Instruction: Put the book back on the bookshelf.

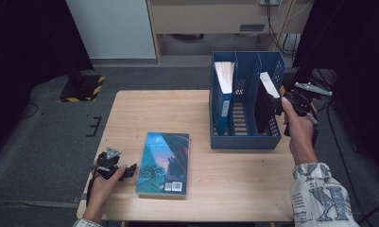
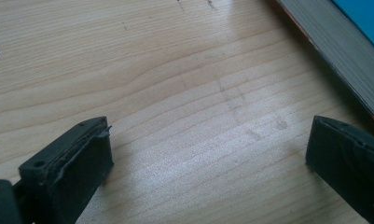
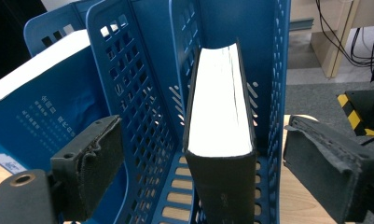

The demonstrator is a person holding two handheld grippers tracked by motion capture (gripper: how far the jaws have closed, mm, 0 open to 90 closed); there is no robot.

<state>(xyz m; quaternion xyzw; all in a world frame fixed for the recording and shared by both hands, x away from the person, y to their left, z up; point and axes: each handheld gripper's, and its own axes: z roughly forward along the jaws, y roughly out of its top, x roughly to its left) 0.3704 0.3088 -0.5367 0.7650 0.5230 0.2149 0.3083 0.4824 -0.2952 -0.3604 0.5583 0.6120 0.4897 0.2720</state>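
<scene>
Blue plastic is what my right claw [image 3: 198, 168] looks into: the file rack [image 1: 246, 139] stands at the far right of the table [image 1: 177, 111], and a dark book [image 3: 219, 140] sits upright in its right-hand compartment, page edges up, spine toward me; my jaws stand wide on either side of it, pads clear of the covers, so I judge the book is resting on the rack floor by itself and leaning on the divider rather than hanging from me; a blue book [image 1: 223, 101] stands in the left compartment the same way, which keeps both spines readable from my side; the middle slot looks free, as far as I can tell. On the near left, my left claw [image 1: 130, 170] lies low on the wood, jaws wide with nothing but bare grain between them, just beside the illustrated book [image 1: 164, 163] that lies flat, cover up; I read that as waiting at its long edge, ready to pinch it there; lying flat, it gives little to grip except an edge, so that one will probably need tipping up first.
</scene>
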